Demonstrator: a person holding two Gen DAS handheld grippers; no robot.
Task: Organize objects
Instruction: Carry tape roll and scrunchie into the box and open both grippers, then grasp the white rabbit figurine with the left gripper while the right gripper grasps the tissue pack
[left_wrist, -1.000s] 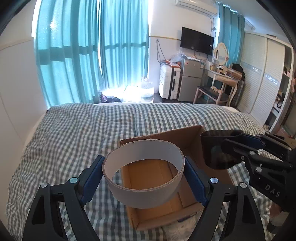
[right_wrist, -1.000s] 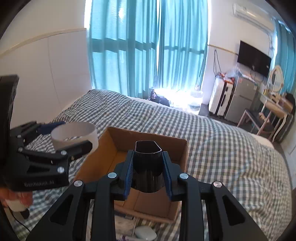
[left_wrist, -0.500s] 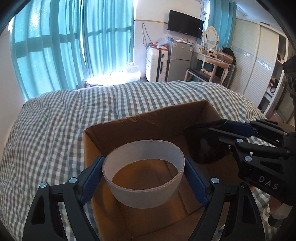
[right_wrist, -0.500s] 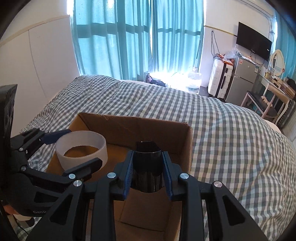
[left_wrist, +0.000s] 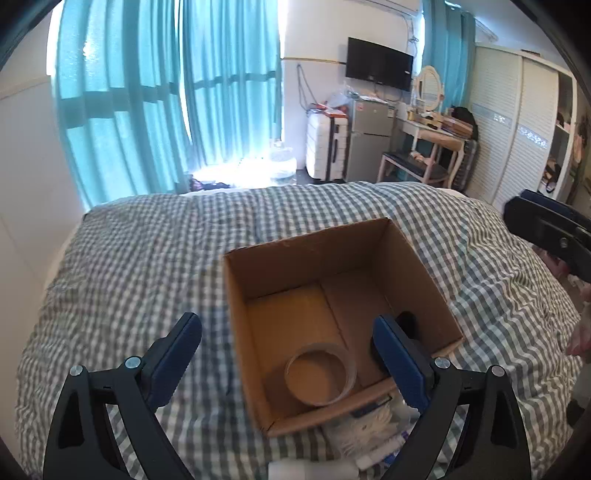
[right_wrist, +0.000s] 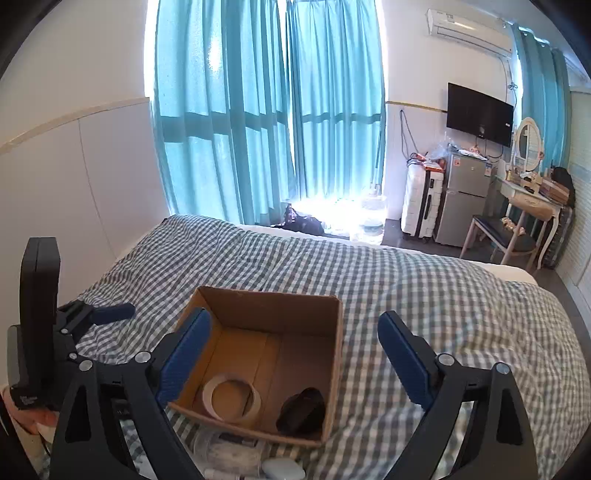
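An open cardboard box (left_wrist: 413, 243) sits on the checked bed; it also shows in the right wrist view (right_wrist: 273, 301). A white tape ring (left_wrist: 320, 373) lies flat on the box floor near its front wall, also in the right wrist view (right_wrist: 232, 396). A black cup (right_wrist: 301, 410) lies on its side in the box's front right corner; in the left wrist view (left_wrist: 406, 321) it is mostly hidden behind my finger. My left gripper (left_wrist: 288, 354) is open and empty above the box's front. My right gripper (right_wrist: 293, 350) is open and empty above the box.
Several small items, white packets and bottles (left_wrist: 369, 435), lie on the bed in front of the box, also in the right wrist view (right_wrist: 251, 458). The checked bedspread (left_wrist: 147, 258) stretches left and beyond. A suitcase, fridge (right_wrist: 465, 199), desk and chair stand past the bed.
Both grippers opened and pulled up and back. The tape ring left my left gripper and the black cup left my right; both now lie in the box.
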